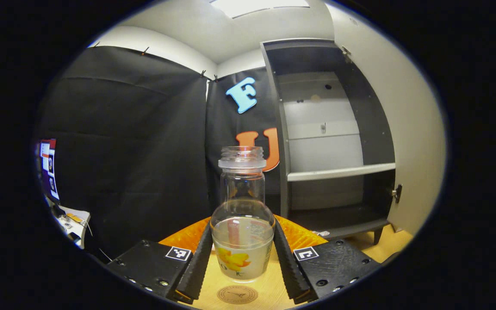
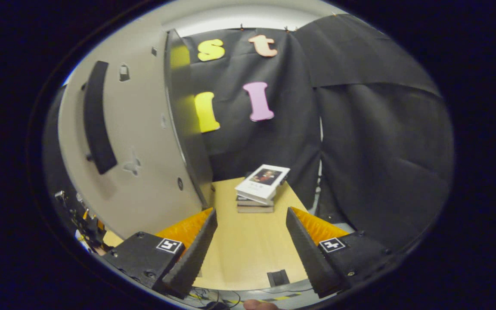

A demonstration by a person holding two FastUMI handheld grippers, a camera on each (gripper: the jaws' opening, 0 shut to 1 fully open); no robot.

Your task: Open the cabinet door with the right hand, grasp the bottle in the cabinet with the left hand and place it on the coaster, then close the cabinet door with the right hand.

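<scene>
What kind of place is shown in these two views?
Probably a small recording booth, not a home: black cloth covers the walls, and a wooden table holds just an open cabinet and some stacked books.

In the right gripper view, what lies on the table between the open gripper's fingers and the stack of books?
Nothing: in the right gripper view, bare tabletop runs from the right gripper to the books.

One clear bottle (image 1: 242, 224) stands upright at the lower centre of the left gripper view, with one round coaster (image 1: 237, 295) just below it at the bottom edge. At right in that view is one cabinet (image 1: 334, 142), its single door (image 1: 403, 129) open, with one shelf (image 1: 340, 172) inside. In the right gripper view, a stack of what looks like three books (image 2: 260, 189) lies at centre on one wooden table (image 2: 248, 254).
</scene>
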